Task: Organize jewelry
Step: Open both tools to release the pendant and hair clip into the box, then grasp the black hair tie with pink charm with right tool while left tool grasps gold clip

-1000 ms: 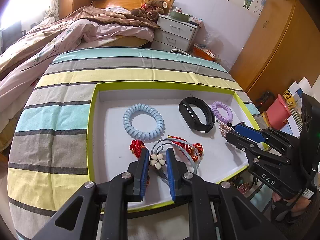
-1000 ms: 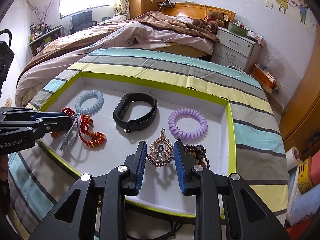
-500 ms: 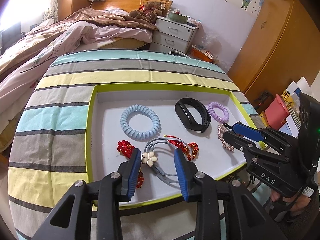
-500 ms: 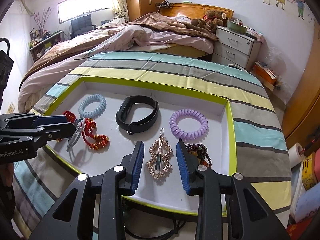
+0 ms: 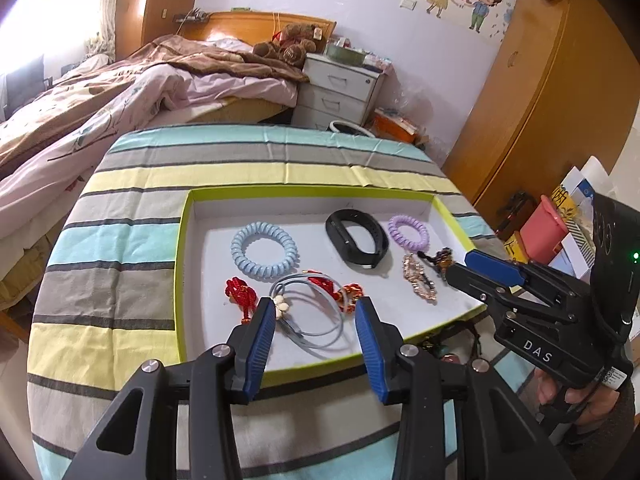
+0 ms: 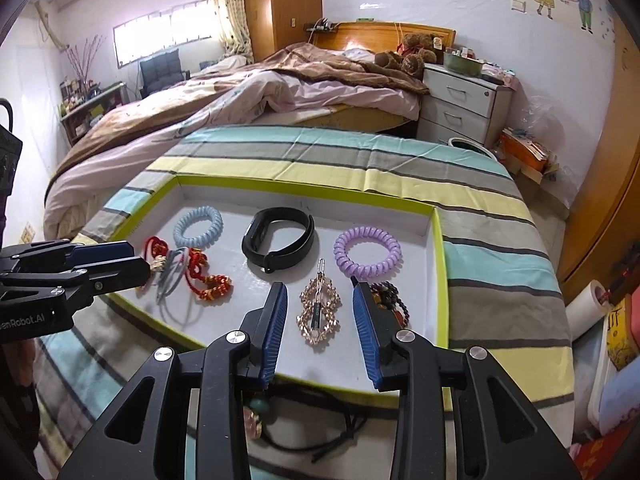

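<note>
A green-rimmed white tray (image 5: 182,264) (image 6: 439,264) lies on the striped table. In it lie a blue coil hair tie (image 5: 264,250) (image 6: 198,226), a black wristband (image 5: 356,238) (image 6: 278,240), a purple coil hair tie (image 5: 408,233) (image 6: 367,252), a red knotted cord (image 5: 240,294) (image 6: 204,276), a grey hair band with a flower (image 5: 308,320) (image 6: 172,276), a gold hair clip (image 5: 418,282) (image 6: 318,308) and a dark bead bracelet (image 6: 394,304). My left gripper (image 5: 316,314) is open above the grey band. My right gripper (image 6: 320,304) is open around the gold clip, above it.
The striped cloth (image 6: 492,256) covers the round table. A bed (image 5: 100,112), white drawers (image 5: 340,92) and a wooden wardrobe (image 5: 540,100) stand behind. Loose beads and cords (image 6: 256,416) hang below the tray's near edge. Boxes and a pink bin (image 5: 548,228) stand at the right.
Both grippers opened, letting go of the grey flower band and the gold clip, which now lie in the tray. Both have pulled back and risen a little.
</note>
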Tool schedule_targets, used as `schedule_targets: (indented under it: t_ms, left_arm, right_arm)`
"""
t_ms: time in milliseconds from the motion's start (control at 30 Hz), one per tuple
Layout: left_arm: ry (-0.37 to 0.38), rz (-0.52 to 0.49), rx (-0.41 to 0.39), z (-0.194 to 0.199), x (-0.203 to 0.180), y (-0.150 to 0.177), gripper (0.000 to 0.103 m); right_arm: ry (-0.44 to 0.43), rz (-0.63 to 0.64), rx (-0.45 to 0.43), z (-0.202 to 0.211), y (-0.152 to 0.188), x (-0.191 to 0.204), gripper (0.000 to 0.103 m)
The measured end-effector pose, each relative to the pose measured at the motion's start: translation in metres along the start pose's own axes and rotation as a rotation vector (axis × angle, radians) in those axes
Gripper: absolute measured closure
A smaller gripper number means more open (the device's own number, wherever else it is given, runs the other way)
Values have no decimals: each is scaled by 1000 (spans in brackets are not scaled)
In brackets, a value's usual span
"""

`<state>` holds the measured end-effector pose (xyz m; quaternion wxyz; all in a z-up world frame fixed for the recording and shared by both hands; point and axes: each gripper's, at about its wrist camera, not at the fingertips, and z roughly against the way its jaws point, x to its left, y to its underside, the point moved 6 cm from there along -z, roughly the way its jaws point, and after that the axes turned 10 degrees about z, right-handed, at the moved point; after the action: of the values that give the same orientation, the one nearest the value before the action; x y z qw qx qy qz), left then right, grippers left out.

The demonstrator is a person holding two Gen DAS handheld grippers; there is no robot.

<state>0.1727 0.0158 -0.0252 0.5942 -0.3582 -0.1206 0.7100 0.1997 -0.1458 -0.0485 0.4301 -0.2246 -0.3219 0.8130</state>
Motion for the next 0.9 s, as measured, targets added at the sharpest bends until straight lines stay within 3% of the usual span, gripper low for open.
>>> schedule_targets:
  t_ms: [233, 433, 900]
  left_arm:
    - [21, 9, -41, 21, -5, 11, 62]
    - [34, 23, -41, 31, -2, 26, 61]
    - [52, 31, -18, 36, 3, 48, 61]
  right_arm:
    - [-55, -61, -32, 25, 17, 0, 67]
    - [-158, -29, 12, 24, 42, 23, 67]
    - [-161, 50, 115, 0, 55, 44, 67]
